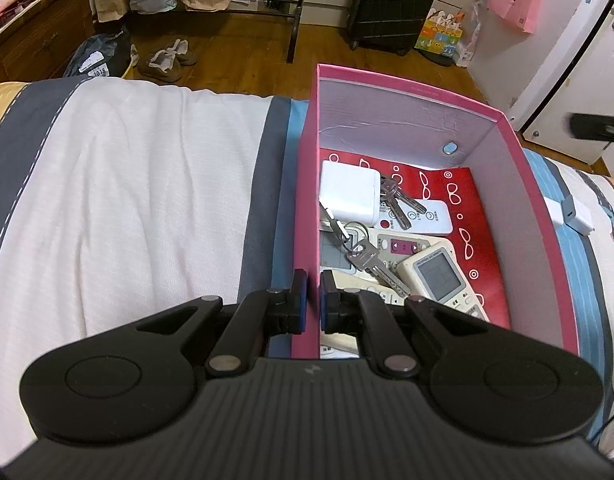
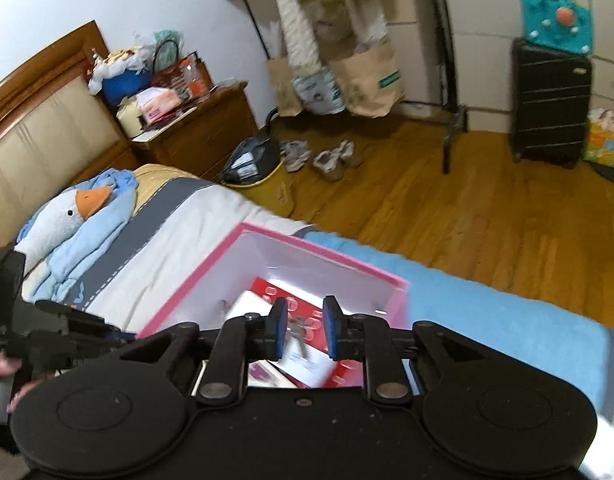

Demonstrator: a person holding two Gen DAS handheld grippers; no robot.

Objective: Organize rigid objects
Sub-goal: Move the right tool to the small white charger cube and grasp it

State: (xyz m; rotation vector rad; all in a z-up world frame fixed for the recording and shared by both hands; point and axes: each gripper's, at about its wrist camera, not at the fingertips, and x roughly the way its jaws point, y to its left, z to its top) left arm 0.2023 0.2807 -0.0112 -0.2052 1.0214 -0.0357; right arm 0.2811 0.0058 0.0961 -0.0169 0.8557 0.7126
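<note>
A pink box (image 1: 525, 184) stands on the bed. It holds a white charger block (image 1: 349, 194), key bunches (image 1: 399, 204), and several remotes (image 1: 439, 274) on a red printed sheet. My left gripper (image 1: 313, 300) is shut on the box's left wall near its front corner. My right gripper (image 2: 305, 330) is open and empty, held above the box (image 2: 195, 284); the view is blurred. A small white adapter (image 1: 577, 216) lies on the bed just right of the box.
The bed has a white, grey and blue striped cover (image 1: 127, 184). A goose plush (image 2: 71, 216) lies near the headboard. The wooden floor beyond holds shoes (image 1: 167, 62), paper bags, a black suitcase (image 1: 395, 4) and a nightstand (image 2: 199, 128).
</note>
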